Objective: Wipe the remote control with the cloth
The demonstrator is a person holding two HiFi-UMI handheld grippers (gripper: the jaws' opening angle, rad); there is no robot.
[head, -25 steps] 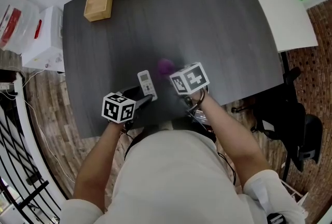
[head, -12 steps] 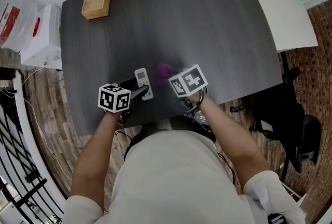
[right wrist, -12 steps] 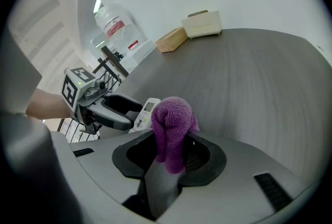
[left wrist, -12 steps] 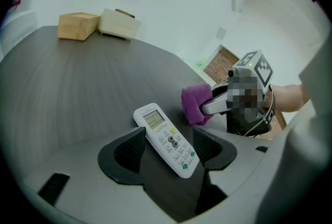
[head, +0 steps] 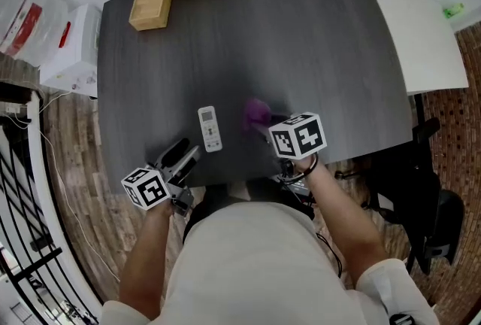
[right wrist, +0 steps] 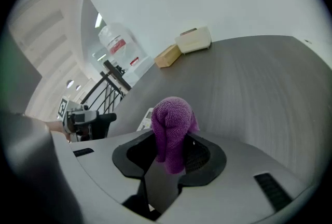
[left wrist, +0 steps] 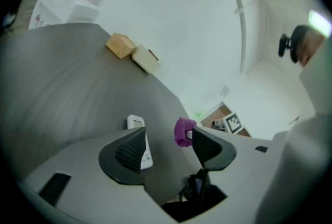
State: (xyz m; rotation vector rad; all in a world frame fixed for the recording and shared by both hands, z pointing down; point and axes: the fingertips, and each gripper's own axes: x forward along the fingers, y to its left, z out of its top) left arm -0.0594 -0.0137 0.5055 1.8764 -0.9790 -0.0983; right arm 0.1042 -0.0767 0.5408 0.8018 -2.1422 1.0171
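My right tool clamps the purple cloth; the remote lies just left of it, lengthwise away from me. My left tool gapes empty, farther off.

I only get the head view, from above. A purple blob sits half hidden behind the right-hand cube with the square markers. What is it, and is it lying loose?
Observer: It's a knitted purple cloth, and it isn't loose. The right gripper view shows the right gripper clamped on it, with a bunched end sticking up.
Visitor: And the other tool, near the white remote, is it holding anything?
Observer: No. The left gripper view shows the left gripper with its jaws apart and nothing between them. The remote control lies flat on the table beyond them.
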